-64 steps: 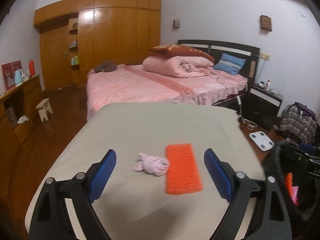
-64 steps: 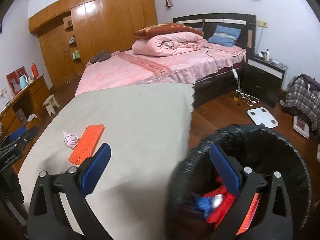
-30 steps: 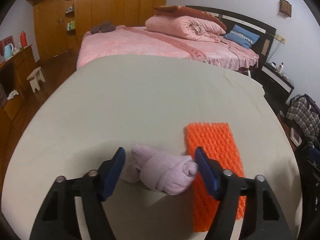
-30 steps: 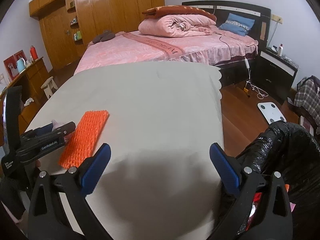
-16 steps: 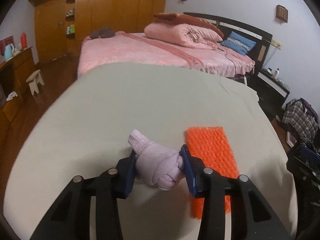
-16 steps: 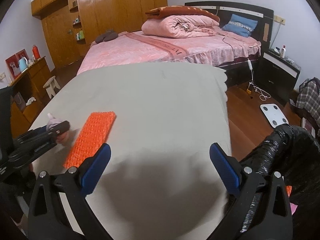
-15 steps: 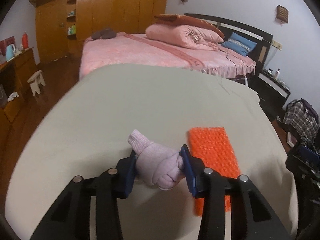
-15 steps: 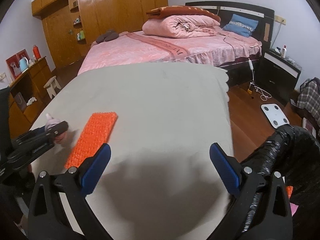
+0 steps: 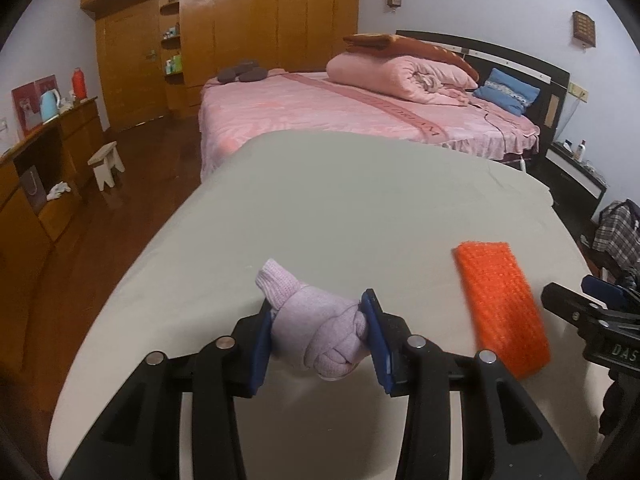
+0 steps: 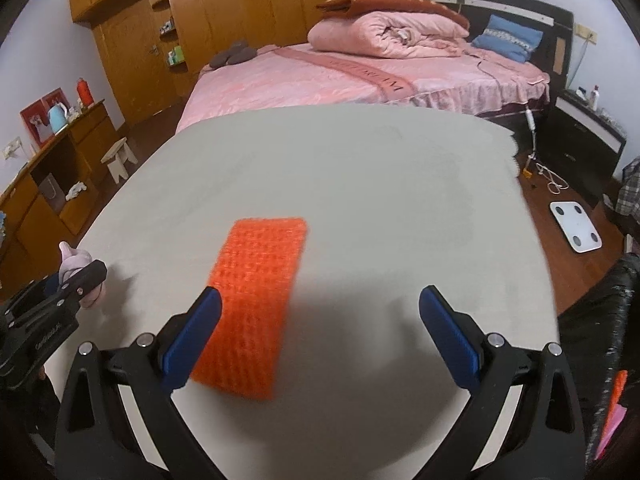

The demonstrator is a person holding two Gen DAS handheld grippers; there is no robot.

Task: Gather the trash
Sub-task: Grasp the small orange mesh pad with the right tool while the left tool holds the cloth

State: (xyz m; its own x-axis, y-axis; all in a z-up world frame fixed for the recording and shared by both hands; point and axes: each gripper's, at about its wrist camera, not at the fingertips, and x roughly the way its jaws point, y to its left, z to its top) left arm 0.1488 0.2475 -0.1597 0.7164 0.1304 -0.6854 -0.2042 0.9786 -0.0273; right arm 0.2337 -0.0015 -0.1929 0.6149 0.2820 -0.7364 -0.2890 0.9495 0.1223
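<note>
Moved since earlier: left gripper (image 9: pixel 320 332) now has the sock (image 9: pixel 316 324) pinched and off the cloth, where before it lay loose between wide fingers; right gripper (image 10: pixel 320 328) has swung from the trash bin over to the orange net.
Left fingers: clamped on the rolled pale purple sock, one blue pad on each side, low centre of the left view.
Sock: its cuff end sticks up and to the upper left of the pads; in the right view it shows at the far left edge, held in the black jaws.
Right fingers: wide apart, nothing between the pads touching them.
Orange net (image 10: pixel 256 304): flat on the table (image 10: pixel 380 184), lower centre-left of the right view, its near end just beside the left blue pad; blurred.
Table: covered in a grey-beige cloth.
Trash bin (image 10: pixel 600 320): black-lined, at the right edge of the right view, beside the table.
Background: pink bed (image 9: pixel 360 116) and wooden wardrobe (image 9: pixel 256 28) in the upper part of both views.
</note>
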